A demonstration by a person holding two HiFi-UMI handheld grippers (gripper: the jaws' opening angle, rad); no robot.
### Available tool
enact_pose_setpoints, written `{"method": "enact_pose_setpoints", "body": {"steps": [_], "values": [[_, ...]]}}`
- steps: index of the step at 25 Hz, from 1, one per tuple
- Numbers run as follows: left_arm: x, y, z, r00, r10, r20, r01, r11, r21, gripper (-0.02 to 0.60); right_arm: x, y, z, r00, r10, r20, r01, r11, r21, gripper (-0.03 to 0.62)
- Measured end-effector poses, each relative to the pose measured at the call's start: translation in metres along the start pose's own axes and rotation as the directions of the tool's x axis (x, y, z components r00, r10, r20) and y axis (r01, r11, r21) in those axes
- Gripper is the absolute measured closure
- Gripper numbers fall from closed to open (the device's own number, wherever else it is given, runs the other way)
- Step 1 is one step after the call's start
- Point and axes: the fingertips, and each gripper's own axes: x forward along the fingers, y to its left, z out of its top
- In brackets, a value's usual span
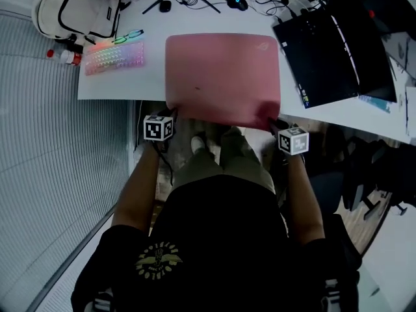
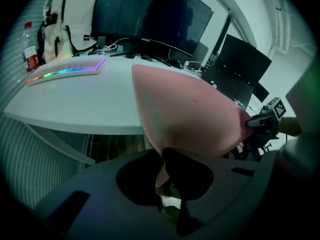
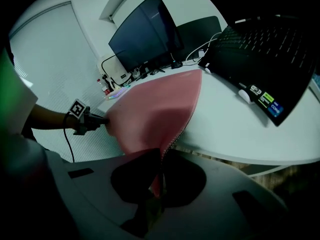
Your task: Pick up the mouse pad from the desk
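The pink mouse pad (image 1: 222, 77) is seen in the upper middle of the head view. Its far part lies on the white desk (image 1: 117, 86), and its near edge reaches past the desk's edge towards the person's lap.

The left gripper (image 1: 170, 114) is closed on the pad's near corner at the left of that frame. In the left gripper view the jaws (image 2: 164, 164) are pressed together on a thin pink tip of the pad (image 2: 190, 114), which fans out above them.

The right gripper (image 1: 276, 123) is clamped on the near corner at the right. In the right gripper view the jaws (image 3: 159, 176) are shut on the pad's stitched edge, with the pink sheet (image 3: 150, 114) rising away from them. Each gripper is also caught in the other's view, nipping the opposite corner: the right one (image 2: 255, 121) at mid right, the left one (image 3: 97, 119) at mid left.

A rainbow-lit keyboard (image 1: 114, 57) lies on the desk just left of the pad, apart from it. An open black laptop (image 1: 325, 57) sits to the pad's right. A dark monitor (image 2: 150, 19) stands at the back of the desk, and a white bag (image 1: 71, 8) is seen at the upper left of the head view.
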Motion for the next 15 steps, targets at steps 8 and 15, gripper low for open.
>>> {"method": "enact_pose_setpoints", "body": {"steps": [8,15], "values": [[-0.033,-0.013,0.021,0.997,-0.021,0.078,0.025,0.999,-0.043,0.560,-0.026,0.033,0.032,0.998,-0.049,0.045,0.049,0.999,-0.008,0.577],[-0.085,-0.037,0.068,0.971,-0.114,0.208,0.116,0.993,0.001,0.560,-0.062,0.080,0.104,0.982,-0.046,0.181,0.065,0.992,-0.104,0.577]]}}
